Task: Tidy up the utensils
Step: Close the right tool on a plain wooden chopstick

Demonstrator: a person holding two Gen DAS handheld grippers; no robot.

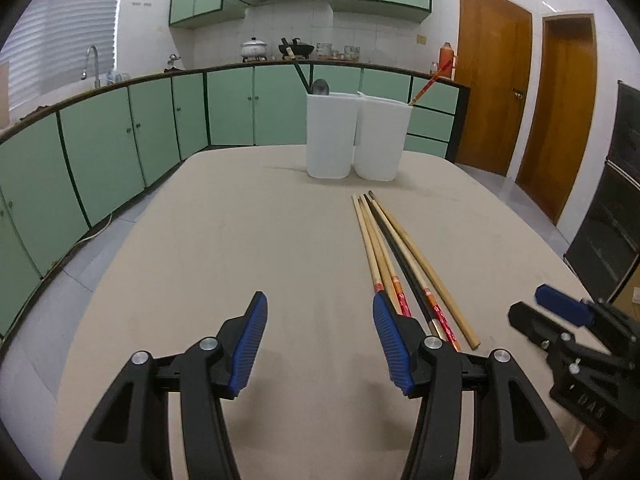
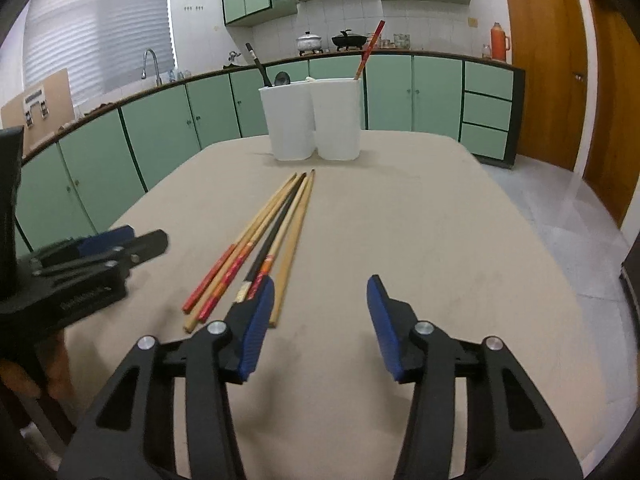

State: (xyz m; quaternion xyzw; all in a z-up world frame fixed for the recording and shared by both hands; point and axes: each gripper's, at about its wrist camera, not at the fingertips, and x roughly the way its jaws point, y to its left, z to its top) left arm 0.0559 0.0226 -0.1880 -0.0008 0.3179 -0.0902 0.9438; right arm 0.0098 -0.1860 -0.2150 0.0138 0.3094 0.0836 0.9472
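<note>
Both tongs, left (image 1: 320, 344) and right (image 2: 320, 328), gape empty either side of loose chopsticks (image 1: 394, 256) awaiting sorting into white holders (image 1: 356, 136).

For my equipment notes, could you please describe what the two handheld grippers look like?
Both look alike: the left gripper and the right gripper have black angular plastic frames with cut-out openings, round silver pivot bolts and two fingers faced with ribbed blue pads. The left gripper's body carries faint lettering, unreadable here. No cables or sleeves show.
</note>
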